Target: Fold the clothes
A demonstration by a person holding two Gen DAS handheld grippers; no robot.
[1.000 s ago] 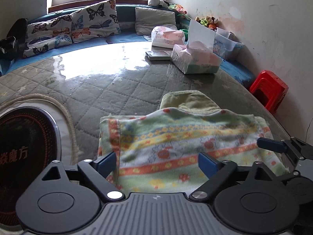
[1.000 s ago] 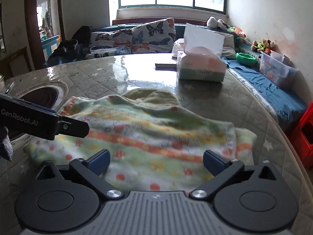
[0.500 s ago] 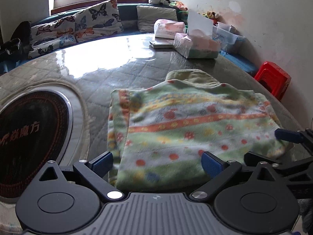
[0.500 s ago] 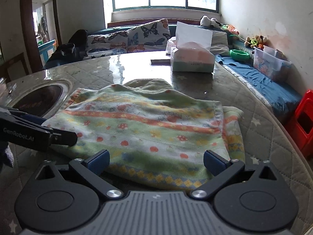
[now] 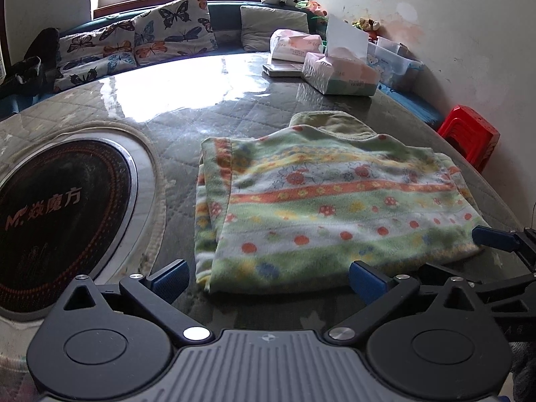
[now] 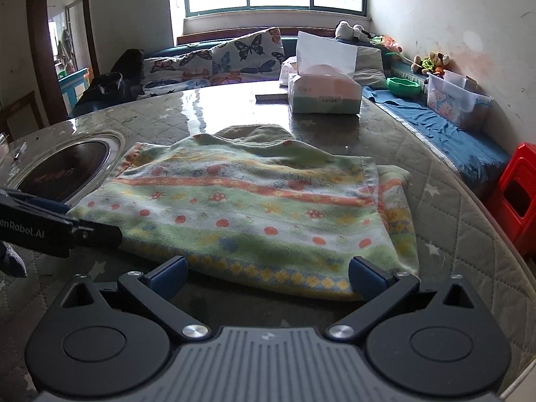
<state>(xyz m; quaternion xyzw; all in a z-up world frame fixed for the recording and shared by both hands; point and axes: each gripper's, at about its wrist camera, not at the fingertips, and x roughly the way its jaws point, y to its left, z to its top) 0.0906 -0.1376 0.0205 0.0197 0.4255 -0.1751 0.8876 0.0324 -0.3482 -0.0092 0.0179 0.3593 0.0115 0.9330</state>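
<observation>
Fleece in green, orange and yellow bands, the garment point(image 5: 321, 207) lies folded on the quilted round table point(image 5: 160, 124) in front of you, doubled edges stacked along its left side in the left wrist view and along its right side in the right wrist view. An olive collar or hem point(image 5: 331, 124) pokes out at the far edge. By the look of it, the main fold is done; what is left seems to be squaring it up or folding it once more, though you cannot tell from here whether other clothes wait.

Your left gripper point(image 5: 268, 276) hangs just short of the near hem, jaws spread wide with nothing between them. Your right gripper point(image 6: 268, 273) sits likewise at the near edge, jaws wide apart and gripping nothing; the cloth's hem lies just beyond its fingers.

Containers stand well apart from the work. An opened tissue box point(image 6: 323, 95) rests at the far side of the table, a white sheet standing out of its top. On the bench by the wall, a clear plastic tub point(image 6: 457, 100) holds contents too blurred to name, and a green bowl point(image 6: 403, 86) beside it shows nothing inside from this angle.
</observation>
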